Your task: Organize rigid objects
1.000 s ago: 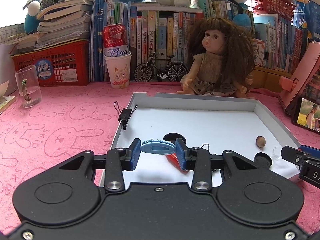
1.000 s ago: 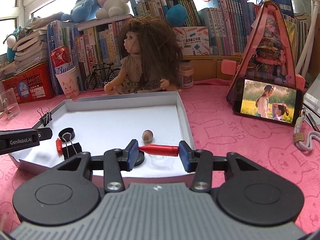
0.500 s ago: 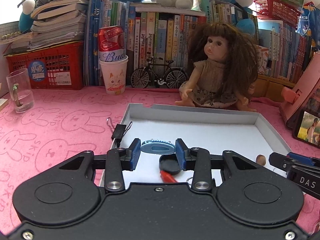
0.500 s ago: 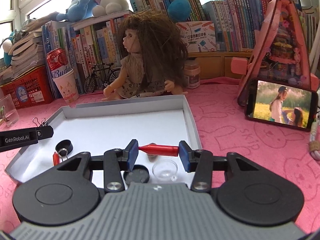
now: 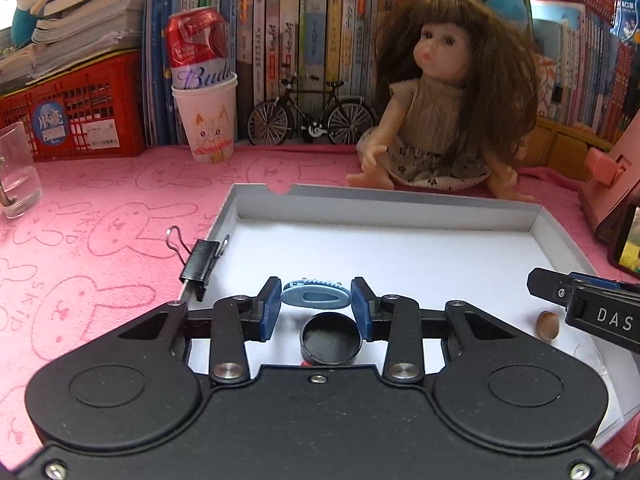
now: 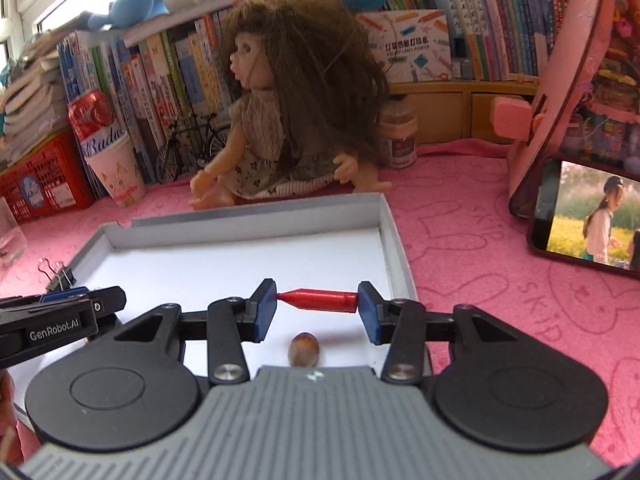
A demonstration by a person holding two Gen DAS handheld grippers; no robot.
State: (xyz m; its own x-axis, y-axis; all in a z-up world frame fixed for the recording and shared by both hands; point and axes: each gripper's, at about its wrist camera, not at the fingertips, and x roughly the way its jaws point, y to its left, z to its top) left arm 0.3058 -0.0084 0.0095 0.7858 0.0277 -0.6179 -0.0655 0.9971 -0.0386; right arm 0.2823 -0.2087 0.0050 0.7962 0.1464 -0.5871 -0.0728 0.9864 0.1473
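My left gripper [image 5: 316, 305] is shut on a small blue oval clip [image 5: 315, 299], held crosswise over the shallow grey tray [image 5: 384, 210]. Just below it a black round cap [image 5: 330, 340] lies on the tray floor. My right gripper [image 6: 317, 307] is shut on a red crayon-like stick [image 6: 320, 300], gripped end to end above the same tray [image 6: 394, 236]. A brown nut [image 6: 304, 348] lies under it, also seen in the left wrist view as the nut [image 5: 547, 324]. A black binder clip [image 5: 200, 264] sits on the tray's left rim.
A doll [image 5: 444, 104] sits right behind the tray. A paper cup with a red can [image 5: 204, 92], a toy bicycle [image 5: 312, 116], a red crate [image 5: 72, 116] and books line the back. A glass [image 5: 16, 176] stands far left, a phone [image 6: 592, 216] to the right.
Both grippers have moved forward over the tray toward the doll, each keeping its object. The black cap and the nut have slid down toward the near edge of the views.
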